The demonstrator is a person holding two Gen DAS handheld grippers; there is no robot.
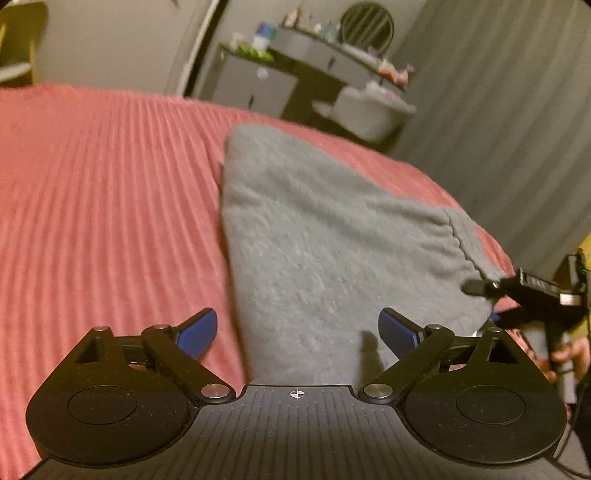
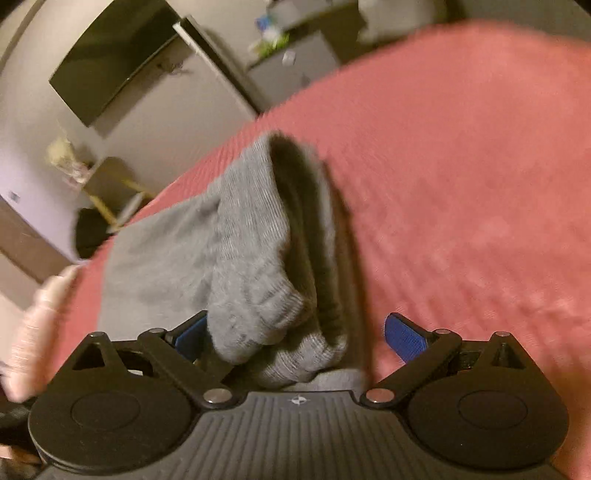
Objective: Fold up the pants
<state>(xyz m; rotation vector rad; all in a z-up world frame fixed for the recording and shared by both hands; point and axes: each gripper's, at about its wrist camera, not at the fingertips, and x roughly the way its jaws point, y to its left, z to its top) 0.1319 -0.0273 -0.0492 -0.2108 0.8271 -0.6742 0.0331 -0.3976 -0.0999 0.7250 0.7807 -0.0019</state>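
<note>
The grey pants (image 1: 332, 236) lie folded on the red ribbed bedspread (image 1: 103, 192), a thick soft stack with its smooth broad face uppermost and the gathered ribbed waistband (image 2: 258, 288) bunched at the near right end. The left gripper (image 1: 297, 330) hangs over the near edge of the stack with its jaws spread wide, the blue pads (image 1: 197, 330) clear of the cloth on both sides; the left pad is over bare bedspread and the right one over the grey fabric, pinching nothing. The right gripper (image 2: 297, 338) sits low at the waistband end, jaws also spread wide: the rolled band lies between the blue pads (image 2: 404, 338), with its left side up against or in front of the left pad, but the right pad stands well off it, so nothing is squeezed. From the left gripper's view, the right tool shows at the far right edge, a hand (image 1: 569, 354) around its handle. That view from the right gripper is smeared with blur. Beyond the bed stand a grey dresser (image 1: 258, 85) cluttered with small things, a round mirror (image 1: 367, 24), and grey curtains (image 1: 509, 122) on the right; a dark flat screen (image 2: 110, 62) hangs on the wall.
</note>
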